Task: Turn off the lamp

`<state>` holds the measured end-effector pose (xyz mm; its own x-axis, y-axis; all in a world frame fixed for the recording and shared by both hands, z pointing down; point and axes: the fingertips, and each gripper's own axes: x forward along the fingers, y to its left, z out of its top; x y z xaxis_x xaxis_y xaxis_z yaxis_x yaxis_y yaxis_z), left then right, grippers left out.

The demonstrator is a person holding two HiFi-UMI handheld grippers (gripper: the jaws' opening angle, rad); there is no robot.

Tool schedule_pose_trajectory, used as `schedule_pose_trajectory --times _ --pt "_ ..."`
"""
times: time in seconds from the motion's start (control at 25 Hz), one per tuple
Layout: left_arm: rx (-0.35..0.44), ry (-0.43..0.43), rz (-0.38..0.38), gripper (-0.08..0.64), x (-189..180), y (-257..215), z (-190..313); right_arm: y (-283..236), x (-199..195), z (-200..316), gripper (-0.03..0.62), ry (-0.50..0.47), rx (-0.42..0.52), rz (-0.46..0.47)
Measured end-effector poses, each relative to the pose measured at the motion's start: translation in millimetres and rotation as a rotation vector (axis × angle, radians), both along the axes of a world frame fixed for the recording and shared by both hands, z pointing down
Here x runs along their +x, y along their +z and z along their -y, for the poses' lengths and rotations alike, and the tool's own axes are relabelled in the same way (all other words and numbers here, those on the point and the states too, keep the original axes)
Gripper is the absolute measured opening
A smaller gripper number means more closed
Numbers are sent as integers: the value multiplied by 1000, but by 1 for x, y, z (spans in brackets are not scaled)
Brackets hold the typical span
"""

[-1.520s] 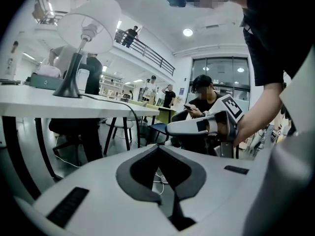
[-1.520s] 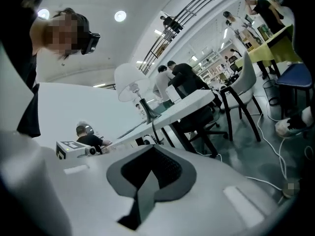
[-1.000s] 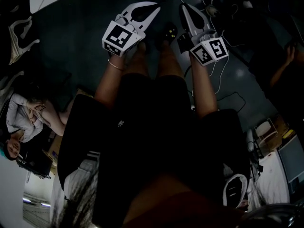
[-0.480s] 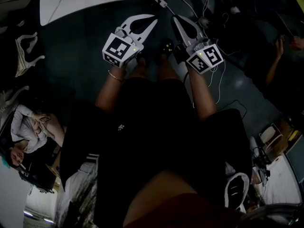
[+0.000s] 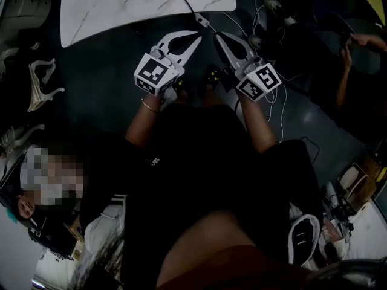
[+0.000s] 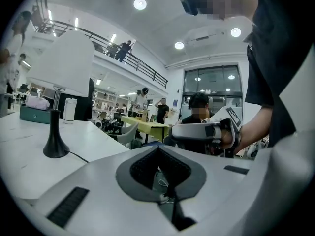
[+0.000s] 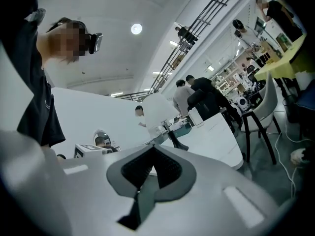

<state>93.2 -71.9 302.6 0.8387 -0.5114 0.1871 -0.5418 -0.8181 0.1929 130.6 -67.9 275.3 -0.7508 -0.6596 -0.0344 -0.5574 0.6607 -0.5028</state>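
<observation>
Head view: the left gripper point(image 5: 195, 38) and the right gripper point(image 5: 219, 38) both have their jaws clenched on nothing. Both point at the white table point(image 5: 109, 8). The lamp point(image 6: 61, 70) stands on it, beyond the left fingertips and to their left. From above only its base shows, cut off, along with its cord point(image 5: 181, 2). Whether the lamp glows is unclear.

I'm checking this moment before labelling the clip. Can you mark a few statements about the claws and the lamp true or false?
1. The left claw and the right claw are both shut and empty. True.
2. The lamp stands on the white table. True.
3. The left claw grips the lamp's stem. False: it is clear of the lamp.
4. The lamp's shade is black. False: the shade is white; the base is black.
</observation>
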Motion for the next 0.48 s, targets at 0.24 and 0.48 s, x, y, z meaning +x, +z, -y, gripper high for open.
schedule_pose_trajectory --times 0.24,0.48 --pt "11 -2 21 6 4 -13 0 -10 4 0 0 -24 22 -13" --pt "26 -17 32 6 1 -22 7 -17 3 5 0 -46 28 -1"
